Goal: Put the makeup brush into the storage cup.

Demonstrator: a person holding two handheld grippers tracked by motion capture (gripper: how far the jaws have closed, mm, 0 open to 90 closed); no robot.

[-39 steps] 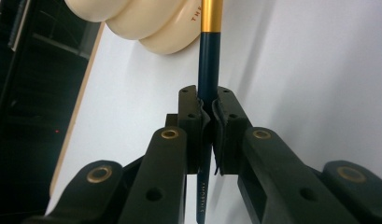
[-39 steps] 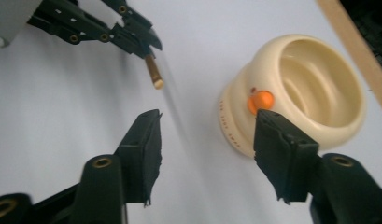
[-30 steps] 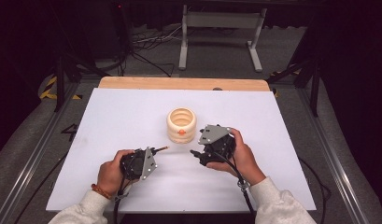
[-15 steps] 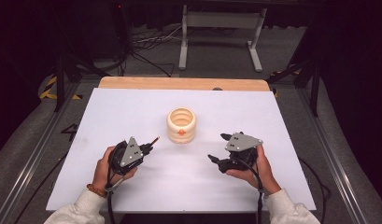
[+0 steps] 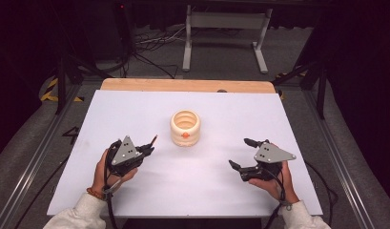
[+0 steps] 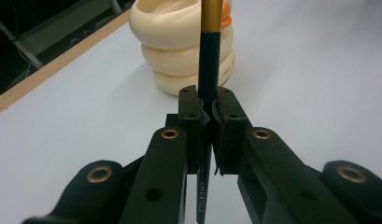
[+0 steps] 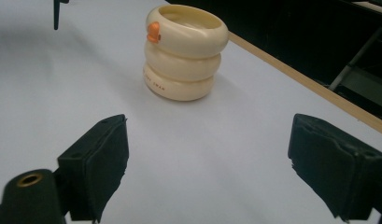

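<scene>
Pencil (image 6: 209,60) sits clamped in the left hand-held gripper (image 5: 147,149) at lower left; the right hand-held gripper (image 5: 241,153), jaws just opening, is empty beside the cream holder (image 5: 185,127).

Cream ringed holder (image 5: 185,128) on white table (image 5: 135,109)

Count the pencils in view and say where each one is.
1: a dark pencil clamped in the left tongs, tip toward the cream ringed holder. Others may sit hidden inside it.
</scene>
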